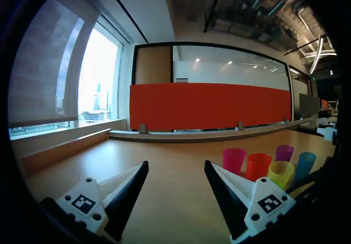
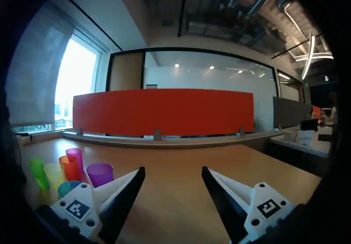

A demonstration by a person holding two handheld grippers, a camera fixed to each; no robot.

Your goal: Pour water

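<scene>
Across the bottom of the left gripper view, the left gripper [image 1: 175, 162] stood with its two fingers spread wide. Bare wooden table [image 1: 175, 200] showed in the gap and nothing was held. At the lower right of that frame, just past the right-hand finger, five cups [image 1: 263, 156] stood upright and close together on the table: a pink cup [image 1: 233, 159], an orange cup [image 1: 258, 166], a purple cup [image 1: 284, 152], a yellow cup [image 1: 281, 173] and a blue cup [image 1: 306, 164]. The yellow one was partly hidden behind the finger. A red divider panel [image 1: 210, 105] ran across mid-frame along the table's far edge, and a bright window [image 1: 98, 86] took up the left.

Along the bottom of the right gripper view, the right gripper [image 2: 172, 168] was likewise wide open and empty, with bare tabletop between its fingers. The cups sat at the lower left of this frame, beside and partly behind the left-hand finger. Six could be counted here, with a green cup [image 2: 38, 173] at the group's far left edge. The red panel again crossed mid-frame, and a grey partition [image 2: 289, 112] stood at the right, beyond the end of the table. Whether any cup held water could not be told.
</scene>
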